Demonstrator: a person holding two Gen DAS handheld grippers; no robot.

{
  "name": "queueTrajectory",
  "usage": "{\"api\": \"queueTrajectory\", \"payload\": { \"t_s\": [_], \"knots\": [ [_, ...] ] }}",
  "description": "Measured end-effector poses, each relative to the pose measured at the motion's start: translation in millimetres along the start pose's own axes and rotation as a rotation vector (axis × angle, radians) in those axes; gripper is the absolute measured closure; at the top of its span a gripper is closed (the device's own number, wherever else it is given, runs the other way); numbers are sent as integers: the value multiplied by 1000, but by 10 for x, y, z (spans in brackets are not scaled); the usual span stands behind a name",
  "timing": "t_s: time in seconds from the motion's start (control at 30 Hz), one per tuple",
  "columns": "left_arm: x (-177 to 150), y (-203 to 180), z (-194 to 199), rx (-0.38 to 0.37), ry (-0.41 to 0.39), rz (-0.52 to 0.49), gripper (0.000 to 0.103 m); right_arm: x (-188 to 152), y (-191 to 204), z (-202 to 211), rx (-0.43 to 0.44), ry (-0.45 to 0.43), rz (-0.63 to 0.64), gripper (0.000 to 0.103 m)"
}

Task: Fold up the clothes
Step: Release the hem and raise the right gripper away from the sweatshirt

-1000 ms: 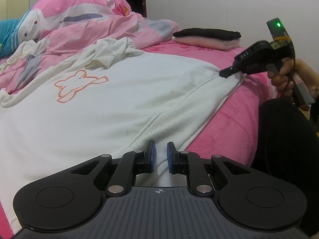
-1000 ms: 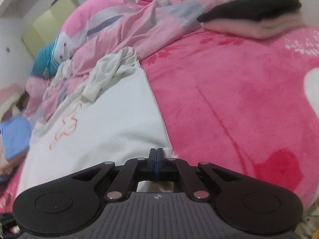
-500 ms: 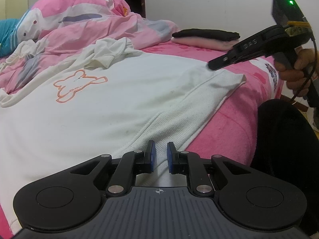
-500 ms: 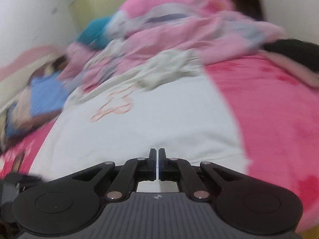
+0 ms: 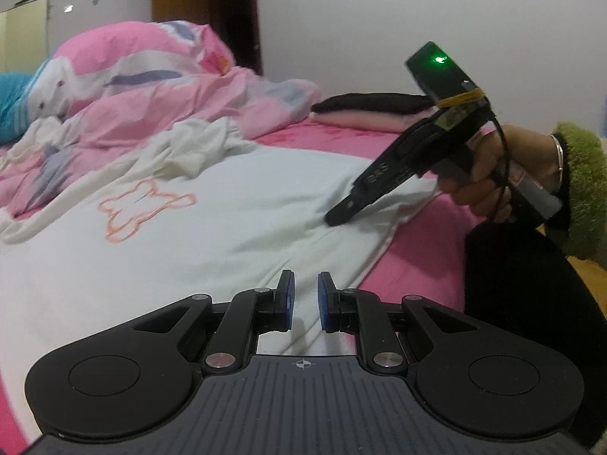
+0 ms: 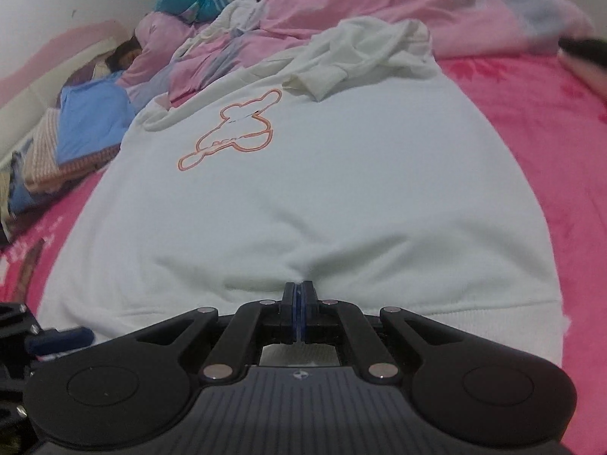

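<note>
White sweatshirt lying flat on a pink bed, a hand-held gripper at each end of its hem.

The left hand-held gripper [image 5: 304, 299] is hovering at the hem with its jaws slightly apart and the sweatshirt [image 5: 212, 227] lying between and ahead of them, the pads not visibly pressing on it. To the right, the right hand-held gripper [image 6: 299, 295] is showing its jaws together, its tip resting on the cloth just above the ribbed hem, where the fabric is puckering. The left view alone is showing the right hand [image 5: 481, 174] gripping its tool, a green sleeve [image 5: 580, 193], and a folded stack [image 5: 375, 112] at the far edge of the bed [image 5: 421, 265]. The right view alone is showing the whole bear outline [image 6: 231, 132] and a blue pillow [image 6: 91, 113] at the left.
</note>
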State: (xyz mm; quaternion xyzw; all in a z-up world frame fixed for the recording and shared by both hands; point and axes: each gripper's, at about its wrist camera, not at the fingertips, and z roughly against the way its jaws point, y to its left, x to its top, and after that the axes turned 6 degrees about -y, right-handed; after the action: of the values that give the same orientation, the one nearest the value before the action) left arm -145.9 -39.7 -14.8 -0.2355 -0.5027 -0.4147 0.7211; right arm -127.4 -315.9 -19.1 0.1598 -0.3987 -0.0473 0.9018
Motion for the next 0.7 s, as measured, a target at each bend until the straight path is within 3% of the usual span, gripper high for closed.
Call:
{"api": "queueTrajectory", "payload": {
  "t_s": [0.17,0.4,0.53,0.6,0.7],
  "knots": [
    [7,-139,-282,-34,18,-22,90,-9,-60,-14,17,-4,-42,103],
    [-153,-171,-306,-30,32,36,90,-19,6,-4,-5,-24,-7,103],
    [-196,-166,-286,-20,14,84,90,23,257,93,-34,-48,100,102],
    [-213,-166,-279,-17,4,101,90,44,435,135,27,-58,166,102],
    [-230,-181,-264,-11,-4,113,90,57,680,-12,117,8,248,102]
  ]
}}
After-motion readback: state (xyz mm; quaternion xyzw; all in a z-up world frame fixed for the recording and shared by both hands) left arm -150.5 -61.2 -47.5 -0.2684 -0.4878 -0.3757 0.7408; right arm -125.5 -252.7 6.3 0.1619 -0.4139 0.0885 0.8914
